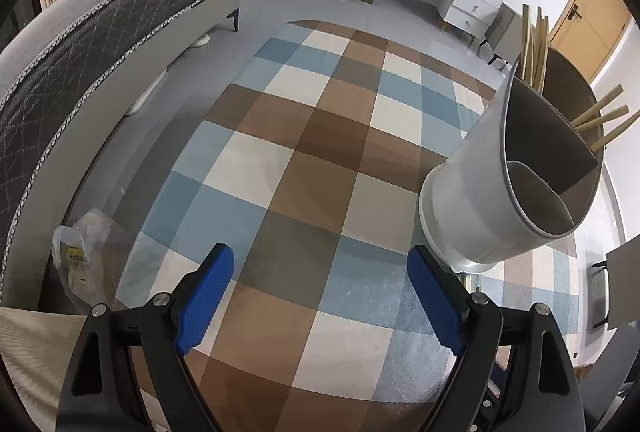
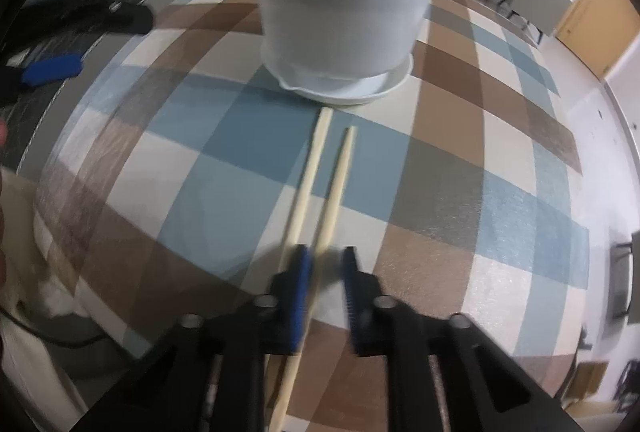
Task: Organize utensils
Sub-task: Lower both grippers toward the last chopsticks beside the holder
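A white utensil holder (image 1: 508, 191) with grey divided compartments stands on the checked tablecloth, right of my left gripper (image 1: 320, 296), which hovers open and empty. Several wooden chopsticks (image 1: 534, 43) stick out of its far compartments. In the right wrist view the holder (image 2: 340, 3) sits on a white saucer (image 2: 360, 91). Two chopsticks lie side by side in front of it. My right gripper (image 2: 324, 264), blurred, is shut on the near end of the right chopstick (image 2: 340, 175). The left chopstick (image 2: 310, 175) runs past the outside of the left finger.
The checked tablecloth (image 2: 480, 191) covers the whole table. A blue pad (image 2: 52, 69) of the left gripper shows at the far left. A grey quilted bed (image 1: 100, 43) and a plastic bag (image 1: 80, 264) lie beyond the table's left edge.
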Tool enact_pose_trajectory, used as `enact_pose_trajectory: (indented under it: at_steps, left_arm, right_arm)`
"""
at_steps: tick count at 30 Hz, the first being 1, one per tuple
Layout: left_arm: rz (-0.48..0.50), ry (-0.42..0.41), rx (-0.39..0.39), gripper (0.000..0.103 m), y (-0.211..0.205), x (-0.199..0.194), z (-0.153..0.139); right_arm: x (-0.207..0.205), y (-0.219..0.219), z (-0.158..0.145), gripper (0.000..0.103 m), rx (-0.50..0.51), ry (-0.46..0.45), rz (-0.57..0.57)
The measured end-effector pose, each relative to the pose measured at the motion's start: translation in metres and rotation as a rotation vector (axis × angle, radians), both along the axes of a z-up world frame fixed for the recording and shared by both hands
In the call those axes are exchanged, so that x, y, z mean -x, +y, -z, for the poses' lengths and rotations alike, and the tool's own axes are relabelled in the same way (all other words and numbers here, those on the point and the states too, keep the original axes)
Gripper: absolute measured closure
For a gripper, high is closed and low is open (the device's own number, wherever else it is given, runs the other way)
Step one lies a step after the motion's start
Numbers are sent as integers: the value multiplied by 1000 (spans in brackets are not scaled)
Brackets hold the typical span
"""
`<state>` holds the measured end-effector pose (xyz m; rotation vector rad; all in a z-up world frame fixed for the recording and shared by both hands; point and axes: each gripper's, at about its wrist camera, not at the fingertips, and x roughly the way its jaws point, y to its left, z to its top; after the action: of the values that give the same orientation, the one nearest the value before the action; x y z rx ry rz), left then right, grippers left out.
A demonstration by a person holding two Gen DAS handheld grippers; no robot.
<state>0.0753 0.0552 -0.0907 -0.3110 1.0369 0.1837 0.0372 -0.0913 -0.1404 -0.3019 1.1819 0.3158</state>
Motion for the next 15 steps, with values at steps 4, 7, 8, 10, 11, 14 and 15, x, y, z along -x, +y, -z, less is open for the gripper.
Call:
enact_pose_trajectory:
  at_steps: [4,7,8,10,11,14,15]
  left_arm:
    - [0,10,21,18,0,-1,1]
    - [3,9,30,18,-1,-1,0]
    - [4,9,33,18,-2,-1,-1]
    - [7,13,39,18,-1,-2,-1]
    - [7,15,41,18,-1,-2,0]
    - [-2,24,48,18,3,-1,1]
    - [-7,29,51,18,4,-1,2]
  right_arm:
    - [6,-6,0,97,-7,21,5]
    - [0,-14,0,97,-31,38,37]
    - [-2,-15,0,97,-37,43,46]
    - [-9,-16,-1,96,-50,46,66]
    - [-13,-16,-1,96,-55,47,73]
    - [-29,-12,-1,93,-61,33,87]
    - [-34,-11,-1,89,-67,28,91]
